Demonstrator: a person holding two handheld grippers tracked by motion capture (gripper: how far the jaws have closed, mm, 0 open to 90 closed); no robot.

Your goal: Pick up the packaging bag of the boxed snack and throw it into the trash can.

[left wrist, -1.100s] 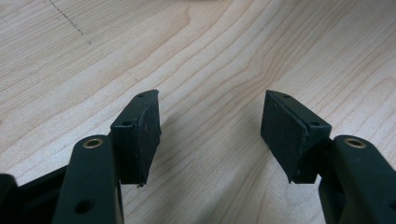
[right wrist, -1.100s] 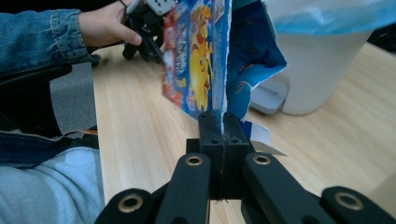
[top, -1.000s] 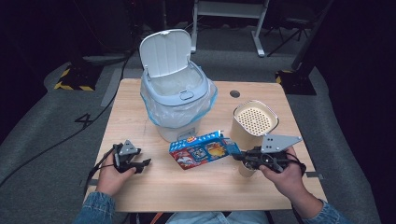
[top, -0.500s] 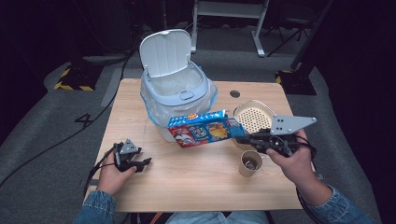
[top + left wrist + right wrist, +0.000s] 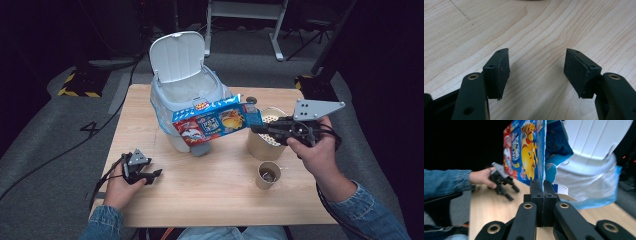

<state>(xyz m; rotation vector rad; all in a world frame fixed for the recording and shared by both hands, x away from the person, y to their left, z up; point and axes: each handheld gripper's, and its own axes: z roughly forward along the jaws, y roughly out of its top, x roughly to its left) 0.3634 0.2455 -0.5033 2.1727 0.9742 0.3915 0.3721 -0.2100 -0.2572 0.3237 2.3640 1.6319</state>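
Observation:
A blue snack box hangs tilted in the air in front of the white bin, whose lid stands open over a pale liner. My right gripper is shut on the box's right end. In the right gripper view the box rises from the closed jaws of the right gripper, with the bin behind it. My left gripper rests low at the table's front left, open. In its own view the left gripper has only bare wood between its pads.
A tall cardboard can stands right of the bin, partly under my right gripper. A small paper cup stands in front of it. The wooden table ends in dark floor on all sides. My left hand and left gripper show farther off.
My right gripper has lifted the snack box off the table and carried it up toward the bin. The small cup has come into sight. The left gripper has stayed put.

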